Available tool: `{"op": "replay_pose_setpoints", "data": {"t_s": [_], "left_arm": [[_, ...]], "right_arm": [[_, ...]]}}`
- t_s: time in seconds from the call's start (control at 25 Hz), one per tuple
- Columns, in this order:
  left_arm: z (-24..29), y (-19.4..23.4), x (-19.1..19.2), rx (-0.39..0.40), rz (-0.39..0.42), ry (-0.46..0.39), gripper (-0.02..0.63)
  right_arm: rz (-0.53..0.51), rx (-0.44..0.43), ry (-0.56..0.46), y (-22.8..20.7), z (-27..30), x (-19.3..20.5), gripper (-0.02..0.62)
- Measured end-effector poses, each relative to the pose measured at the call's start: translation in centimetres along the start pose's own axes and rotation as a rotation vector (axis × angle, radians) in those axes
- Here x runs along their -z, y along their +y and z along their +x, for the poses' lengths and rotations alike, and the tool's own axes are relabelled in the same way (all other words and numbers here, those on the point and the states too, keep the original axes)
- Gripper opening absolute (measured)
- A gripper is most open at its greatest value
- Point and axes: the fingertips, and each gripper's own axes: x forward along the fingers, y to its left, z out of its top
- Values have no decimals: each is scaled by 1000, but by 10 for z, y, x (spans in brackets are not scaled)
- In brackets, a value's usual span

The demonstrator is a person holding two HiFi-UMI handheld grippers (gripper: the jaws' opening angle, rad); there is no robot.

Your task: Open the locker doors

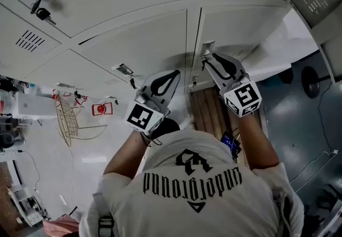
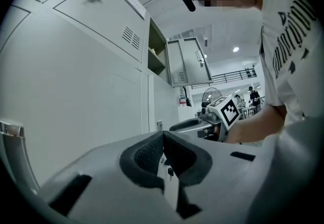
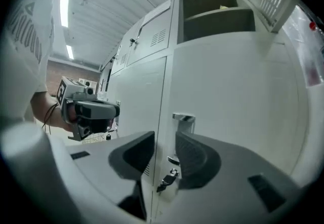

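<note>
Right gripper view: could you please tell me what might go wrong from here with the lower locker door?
1. The right gripper is open before the chrome handle, with a key hanging just below; closing low could pinch the key instead.
2. The left gripper, shut, sits close beside it, so the two could knock together as the door swings.

Bright, even light from ceiling strip lights (image 3: 64,1); soft shadows on the lockers (image 1: 133,43); gripper views fisheye-warped, dark-cornered.
</note>
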Motion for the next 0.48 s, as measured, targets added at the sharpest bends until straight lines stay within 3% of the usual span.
{"op": "replay_pose_setpoints", "data": {"t_s": [0.48], "left_arm": [[12,14,19,9,-35,38,8]], "right_arm": [[44,-54,15,-5,41,14,159]]}}
